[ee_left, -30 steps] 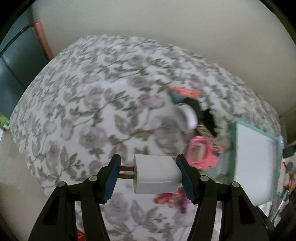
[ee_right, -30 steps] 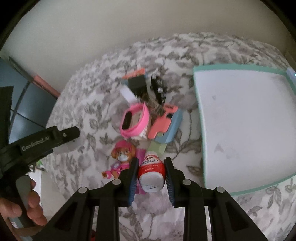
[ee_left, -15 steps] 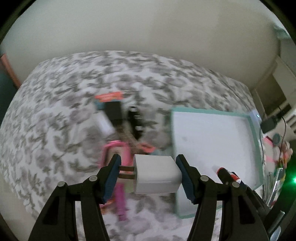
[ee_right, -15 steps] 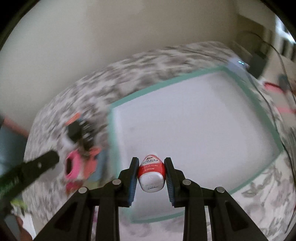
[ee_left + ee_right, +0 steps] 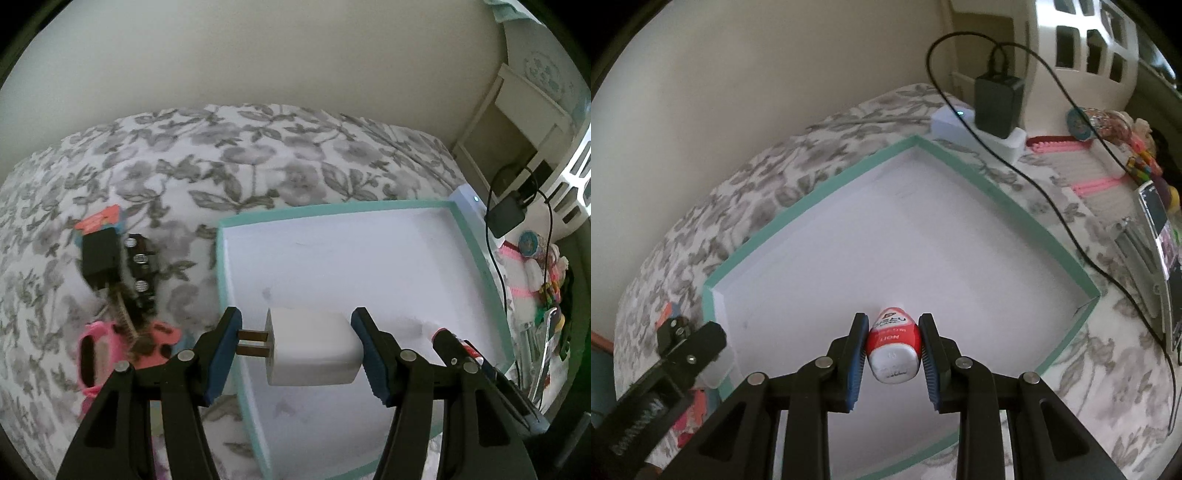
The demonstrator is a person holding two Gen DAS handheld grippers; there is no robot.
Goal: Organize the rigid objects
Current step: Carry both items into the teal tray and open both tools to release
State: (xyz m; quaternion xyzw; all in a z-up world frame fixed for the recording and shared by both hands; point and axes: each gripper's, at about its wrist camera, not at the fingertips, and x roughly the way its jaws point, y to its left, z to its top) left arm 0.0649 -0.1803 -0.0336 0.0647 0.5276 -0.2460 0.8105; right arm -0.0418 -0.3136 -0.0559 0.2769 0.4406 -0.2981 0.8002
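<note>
Right now we hold a white charger (image 5: 314,347) in our left gripper (image 5: 297,349), clamped end to end: one blue pad presses the tips of its two metal prongs and the other presses its flat back. It hangs above the near left part of a shallow tray (image 5: 476,240) with a white floor and a mint-green rim, which lies on a grey flowered cloth (image 5: 258,158). Our right gripper (image 5: 894,349) is closed on a small red and white bottle (image 5: 893,347), its pads squeezing both sides, red top pointing away from us and white base toward the camera. The bottle hangs over the near part of the tray floor; we cannot tell whether it touches the floor. In the left view, the tip of the right gripper shows at the lower right, over the tray's right side. In the right view, the left gripper shows at the lower left, over the tray's left rim. Left of the tray, on the cloth, lies a cluster of small things: a pink watch (image 5: 98,350), a black block (image 5: 100,256) and a black strip with round silver studs (image 5: 142,269), all a little blurred. Beyond the tray's far corner, a black adapter (image 5: 997,103) with a black cable (image 5: 1067,236) sits on a white base.
</note>
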